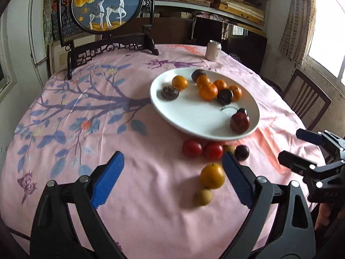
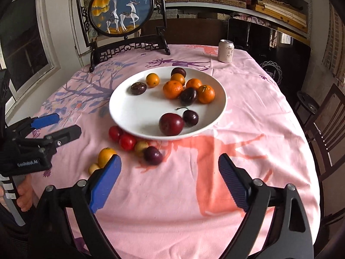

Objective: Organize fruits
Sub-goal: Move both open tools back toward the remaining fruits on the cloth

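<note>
A white plate [image 1: 194, 116] [image 2: 133, 112] holds several oranges, dark passion fruits, a red plum [image 2: 171, 124] and a cherry. On the cloth in front of it lie two small red tomatoes [image 1: 192, 148] [image 2: 127, 141], a dark plum [image 1: 242, 152] [image 2: 152, 155], an orange [image 1: 212, 176] [image 2: 106, 155] and a small tan fruit [image 1: 203, 197] [image 2: 94, 168]. My left gripper [image 1: 172, 181] is open and empty, the orange just inside its right finger. My right gripper [image 2: 169, 185] is open and empty over bare cloth; it also shows in the left wrist view [image 1: 301, 151].
A pink printed tablecloth [image 2: 248, 129] covers the round table. A drink can [image 2: 226, 51] stands at the far right. A framed deer screen [image 2: 123, 10] on a dark stand is at the back. A wooden chair [image 2: 327, 129] stands on the right.
</note>
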`<state>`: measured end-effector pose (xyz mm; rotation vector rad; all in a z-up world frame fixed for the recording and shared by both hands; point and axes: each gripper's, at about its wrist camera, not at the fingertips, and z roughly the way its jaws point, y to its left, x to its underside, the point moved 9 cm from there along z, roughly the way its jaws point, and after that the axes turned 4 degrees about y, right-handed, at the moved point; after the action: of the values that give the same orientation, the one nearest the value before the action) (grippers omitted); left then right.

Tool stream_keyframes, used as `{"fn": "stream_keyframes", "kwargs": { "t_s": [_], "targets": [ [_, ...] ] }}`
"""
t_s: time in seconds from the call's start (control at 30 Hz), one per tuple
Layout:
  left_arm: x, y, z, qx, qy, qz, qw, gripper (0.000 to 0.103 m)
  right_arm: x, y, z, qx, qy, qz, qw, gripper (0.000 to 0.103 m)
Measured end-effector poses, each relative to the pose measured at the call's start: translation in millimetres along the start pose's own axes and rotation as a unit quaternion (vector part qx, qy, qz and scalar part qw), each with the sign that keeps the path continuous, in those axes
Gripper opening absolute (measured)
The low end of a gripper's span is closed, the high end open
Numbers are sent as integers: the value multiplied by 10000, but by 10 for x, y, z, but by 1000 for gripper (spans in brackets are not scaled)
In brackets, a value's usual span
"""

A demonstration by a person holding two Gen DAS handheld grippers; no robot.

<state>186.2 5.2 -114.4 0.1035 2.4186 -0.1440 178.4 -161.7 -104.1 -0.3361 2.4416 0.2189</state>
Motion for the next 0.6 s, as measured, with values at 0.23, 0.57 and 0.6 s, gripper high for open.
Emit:
{"fn": "stream_keyframes", "kwargs": {
  "t_s": [0.23,0.57,0.6],
  "targets": [
    [335,51,-2,97,236,-124,9996,94,127,99,143,-77,230,5,9997,92],
    [479,11,-18,224,399,-54,9989,94,119,206,622,-332,521,-216,9979,61],
    [487,3,-16,226,415,-47,9989,94,108,212,673,-351,566,-225,9975,55]
  ]
}}
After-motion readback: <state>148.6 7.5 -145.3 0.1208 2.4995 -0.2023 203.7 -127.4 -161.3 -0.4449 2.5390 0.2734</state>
